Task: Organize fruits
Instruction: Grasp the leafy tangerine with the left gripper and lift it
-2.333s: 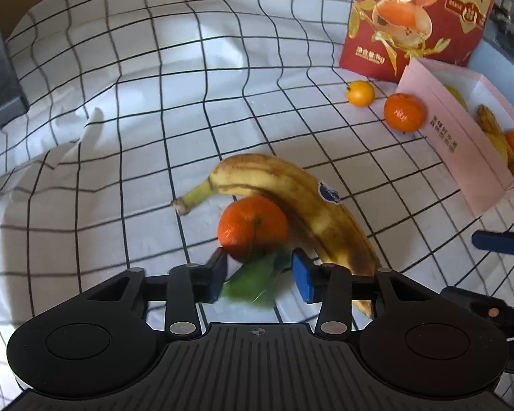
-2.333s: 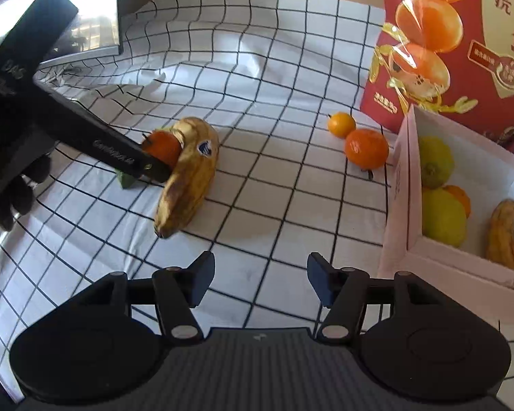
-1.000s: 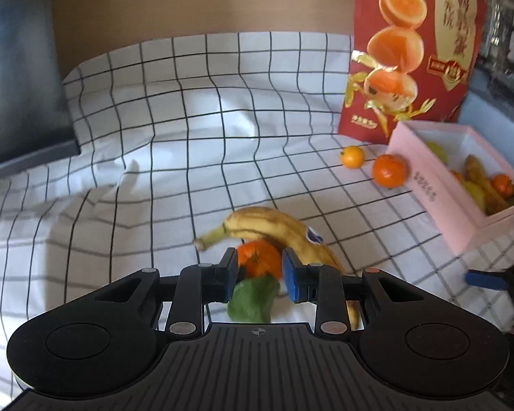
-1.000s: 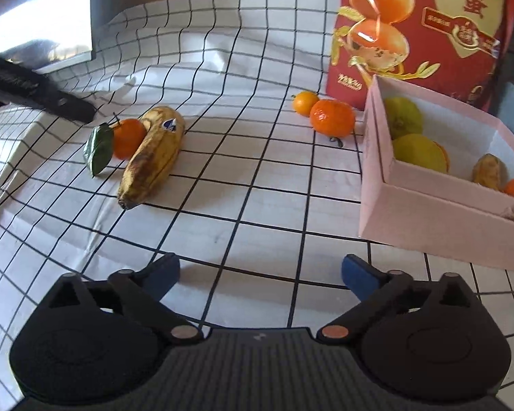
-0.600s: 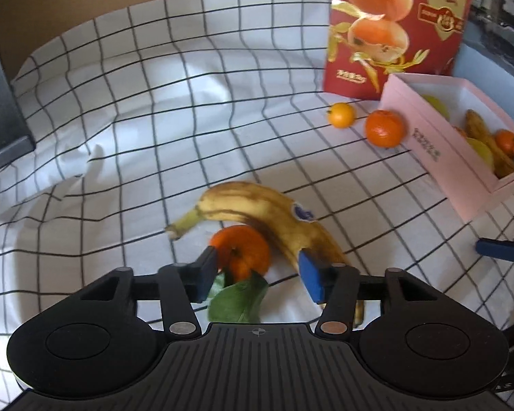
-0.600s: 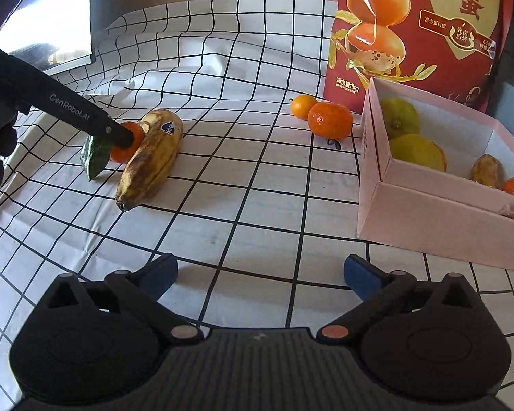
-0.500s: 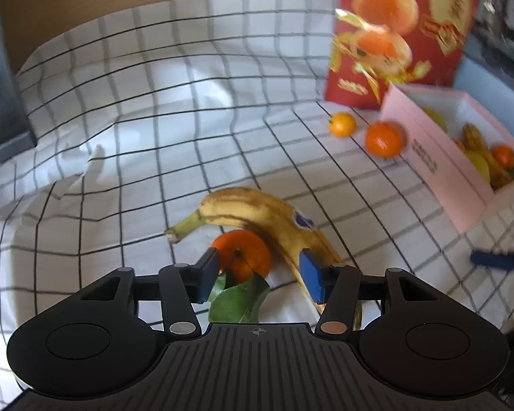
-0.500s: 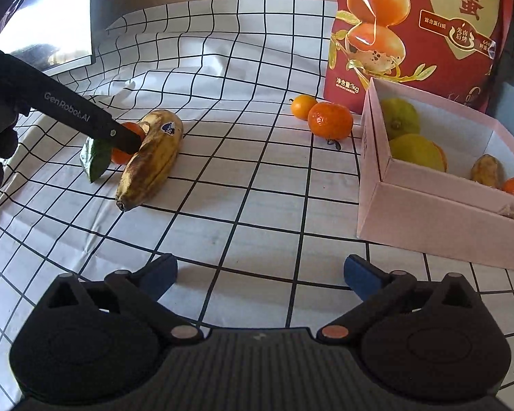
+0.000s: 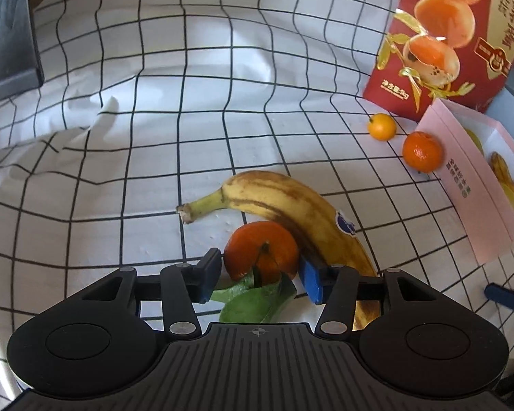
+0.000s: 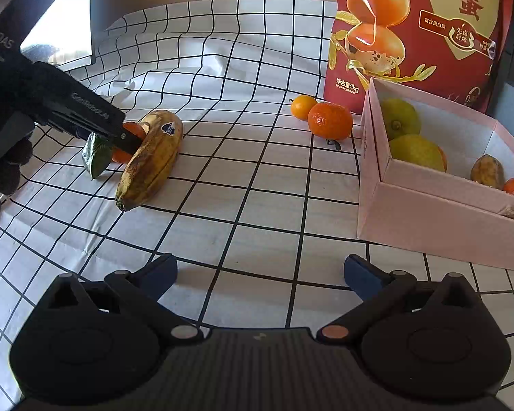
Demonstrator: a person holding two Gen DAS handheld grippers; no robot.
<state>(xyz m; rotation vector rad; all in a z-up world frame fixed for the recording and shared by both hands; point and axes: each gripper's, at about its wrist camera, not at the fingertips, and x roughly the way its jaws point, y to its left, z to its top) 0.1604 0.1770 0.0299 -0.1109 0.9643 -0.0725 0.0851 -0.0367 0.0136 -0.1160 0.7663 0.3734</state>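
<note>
A leafy orange tangerine [image 9: 261, 250] lies against a spotted banana [image 9: 291, 205] on the checked cloth. My left gripper [image 9: 259, 275] is open, its two blue pads on either side of the tangerine, with small gaps showing. The right wrist view shows the left gripper [image 10: 126, 138] at the tangerine [image 10: 132, 130] beside the banana [image 10: 150, 161]. My right gripper [image 10: 258, 274] is open and empty, low over the cloth in front of the pink box [image 10: 428, 205]. The box holds lemons, a small banana and a tangerine.
Two loose fruits, a small orange [image 10: 303, 107] and a tangerine [image 10: 329, 120], lie left of the box. A red printed bag [image 10: 418, 30] stands behind them. A dark monitor [image 9: 7, 34] sits at the far left. The cloth is wrinkled at the back.
My left gripper has dropped closer to the cloth, and its pads now flank the leafy tangerine. The right gripper has barely moved.
</note>
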